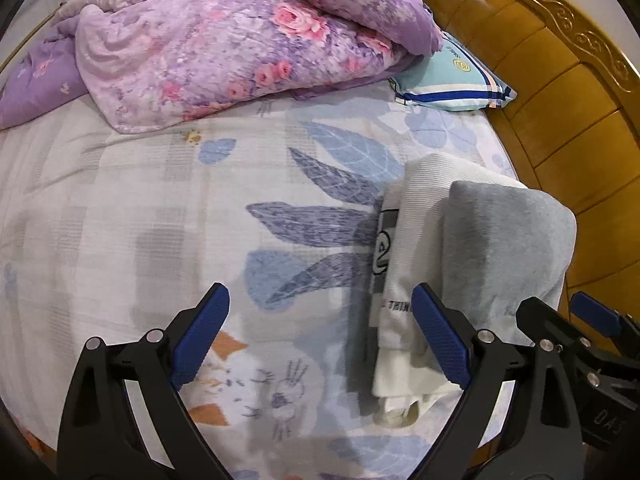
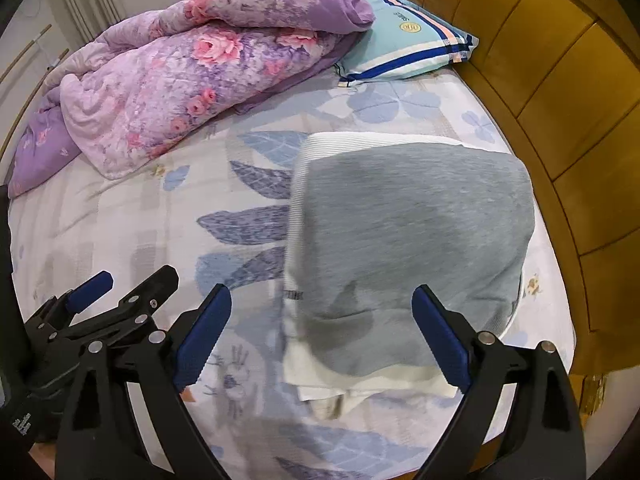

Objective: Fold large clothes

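Blue-padded jaws wide apart, empty.

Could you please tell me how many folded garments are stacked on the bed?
2: a gray garment on top, and a white ribbed garment directly beneath it, near the wooden headboard. More could be hidden underneath.

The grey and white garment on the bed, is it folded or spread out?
Folded. The grey and white garment lies as a compact stack on the bed sheet, with layered white edges showing at its near end.
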Available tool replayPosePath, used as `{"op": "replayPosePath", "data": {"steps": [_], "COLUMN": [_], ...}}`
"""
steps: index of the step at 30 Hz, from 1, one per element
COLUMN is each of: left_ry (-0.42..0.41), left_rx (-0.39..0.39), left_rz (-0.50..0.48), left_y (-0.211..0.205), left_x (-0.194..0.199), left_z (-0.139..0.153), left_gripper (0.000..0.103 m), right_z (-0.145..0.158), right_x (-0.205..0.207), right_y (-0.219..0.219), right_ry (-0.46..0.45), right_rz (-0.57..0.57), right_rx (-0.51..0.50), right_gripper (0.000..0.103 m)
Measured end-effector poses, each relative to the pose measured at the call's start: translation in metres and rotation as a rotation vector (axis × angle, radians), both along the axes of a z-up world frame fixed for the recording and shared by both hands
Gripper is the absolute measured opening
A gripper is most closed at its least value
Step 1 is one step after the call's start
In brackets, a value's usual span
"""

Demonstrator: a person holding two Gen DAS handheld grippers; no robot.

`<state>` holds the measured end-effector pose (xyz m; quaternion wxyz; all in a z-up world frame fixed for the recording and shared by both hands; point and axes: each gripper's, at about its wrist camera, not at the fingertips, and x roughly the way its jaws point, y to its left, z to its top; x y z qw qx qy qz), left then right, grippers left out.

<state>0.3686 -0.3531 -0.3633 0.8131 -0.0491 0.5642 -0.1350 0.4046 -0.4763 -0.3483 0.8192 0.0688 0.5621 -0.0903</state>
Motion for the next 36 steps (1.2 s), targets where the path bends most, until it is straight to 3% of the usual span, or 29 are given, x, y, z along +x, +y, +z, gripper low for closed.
{"op": "replayPosePath", "data": {"steps": [19, 26, 30, 36], "left_ry": [-0.095, -0.163, -0.244, -0.287], "left_rx": [-0.037, -0.037, 0.005, 0.025], "left_rz": [-0.090, -0.096, -0.081, -0.082], "left_y": [0.172, 0.228, 0.254, 0.278], "left_x": [-0.039, -0.072, -0.097, -0.128], "left_z": [0.075, 0.123, 0.157, 0.202], "left_gripper": [0.093, 0.097, 0.098, 0.098], "right_z": [0.073, 0.113, 0.135, 0.171], "right_x": [-0.047, -0.085, -0.099, -0.127], "right_y": [0.170, 0.223, 0.243, 0.265], "right_ry": [-0.071, -0.141, -0.171, -0.228], "right_rz": [-0.093, -0.117, -0.095, -0.077], "right_rx": [-0.070, -0.056, -0.019, 0.001], "right_gripper": [0.089, 0.089, 0.089, 0.089]}}
